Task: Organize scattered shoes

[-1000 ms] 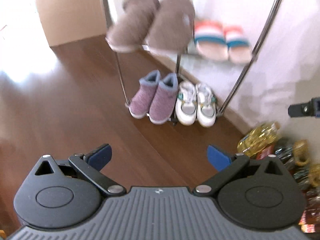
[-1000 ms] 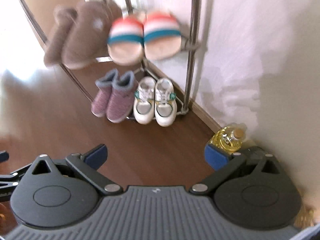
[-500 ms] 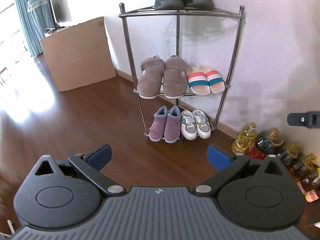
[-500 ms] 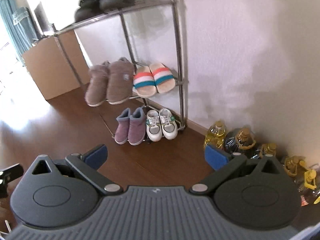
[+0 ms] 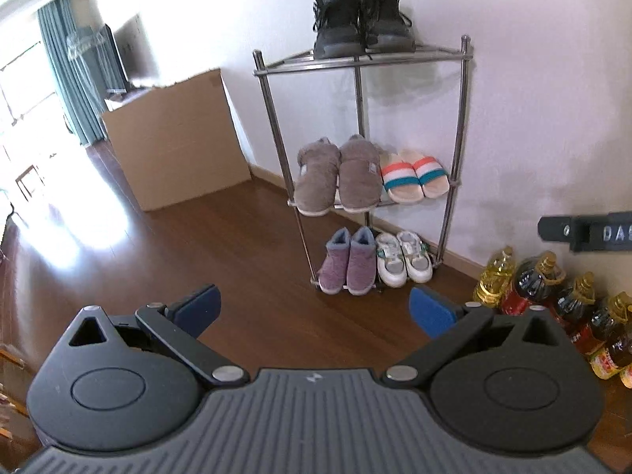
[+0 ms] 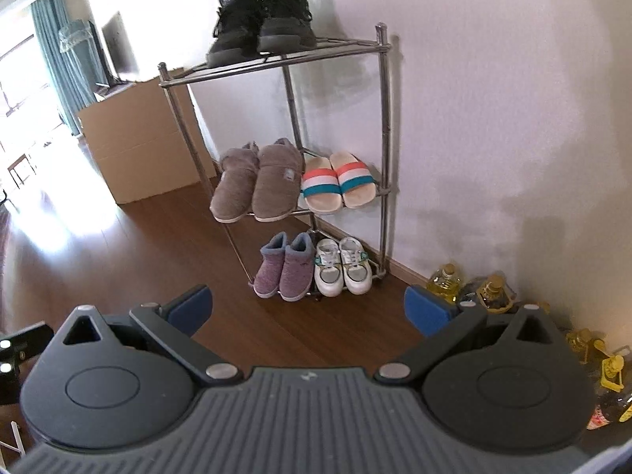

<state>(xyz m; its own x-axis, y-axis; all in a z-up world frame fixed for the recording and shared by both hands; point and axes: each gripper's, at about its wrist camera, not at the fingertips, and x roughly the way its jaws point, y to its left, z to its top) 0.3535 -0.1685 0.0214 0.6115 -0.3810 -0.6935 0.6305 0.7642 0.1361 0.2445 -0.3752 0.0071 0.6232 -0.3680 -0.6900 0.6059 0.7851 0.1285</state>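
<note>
A metal corner shoe rack [image 5: 357, 61] [image 6: 276, 64] stands against the white wall. Black sneakers [image 5: 361, 15] [image 6: 260, 15] sit on its top shelf. Brown fuzzy slippers [image 5: 337, 173] [image 6: 256, 181] and striped slides [image 5: 414, 175] [image 6: 337, 181] fill the middle shelf. Purple boots [image 5: 347, 262] [image 6: 284, 266] and white sneakers [image 5: 403, 262] [image 6: 343, 266] rest at the bottom. My left gripper [image 5: 314, 310] is open and holds nothing, well back from the rack. My right gripper [image 6: 306, 308] is open too, also holding nothing.
A large cardboard box [image 5: 173, 138] [image 6: 134, 138] stands left of the rack. Several oil and sauce bottles [image 5: 553, 288] [image 6: 489, 288] line the wall to the right. Bare wood floor [image 5: 197, 256] lies in front. The other gripper's body [image 5: 584, 231] shows at the right edge.
Both grippers have pulled back and risen away from the rack, so the whole rack with its top shelf now shows. Both stay open.
</note>
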